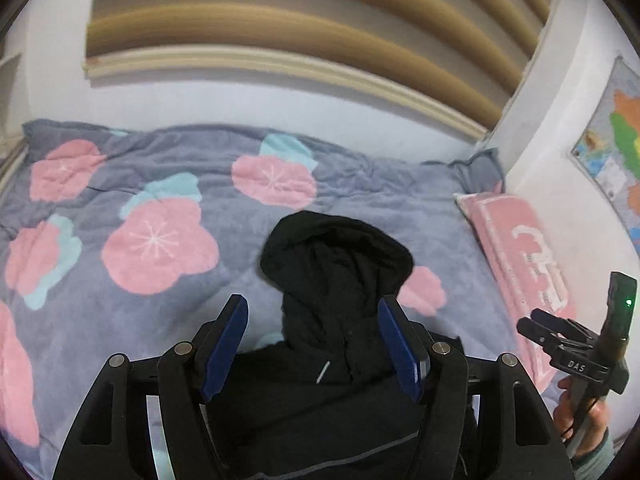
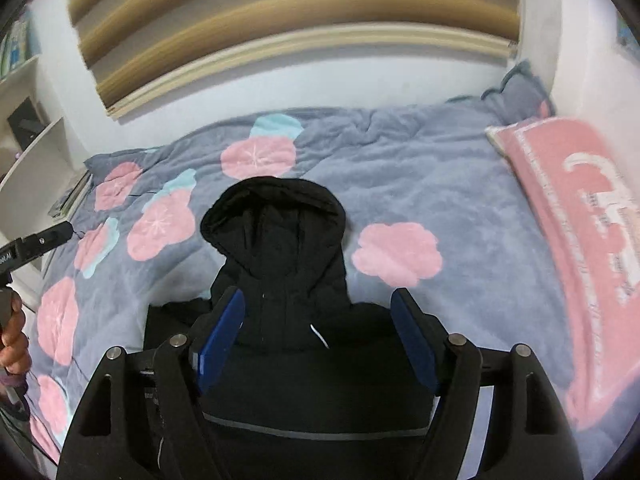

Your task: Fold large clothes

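Bed: covered by a grey blanket (image 1: 360, 200) with pink and blue flowers.
Hoodie (image 2: 288, 264): black, lying flat on the blanket near the middle of the bed, hood toward the far edge by the wall, a white drawstring tip showing at the neck.
Pillow (image 2: 580, 240): pink with white lettering, along the right edge of the bed.
Left gripper (image 1: 312, 344): fingers spread wide, nothing between them, above the hoodie's chest.
Right gripper (image 2: 316, 344): fingers spread wide, gripping nothing, above the same chest area.
Containers: white shelves (image 2: 36, 136) past the left edge of the bed, contents too blurred to tell.
Left view only: coloured map (image 1: 616, 148) on the right wall.
Right view only: the shelves.
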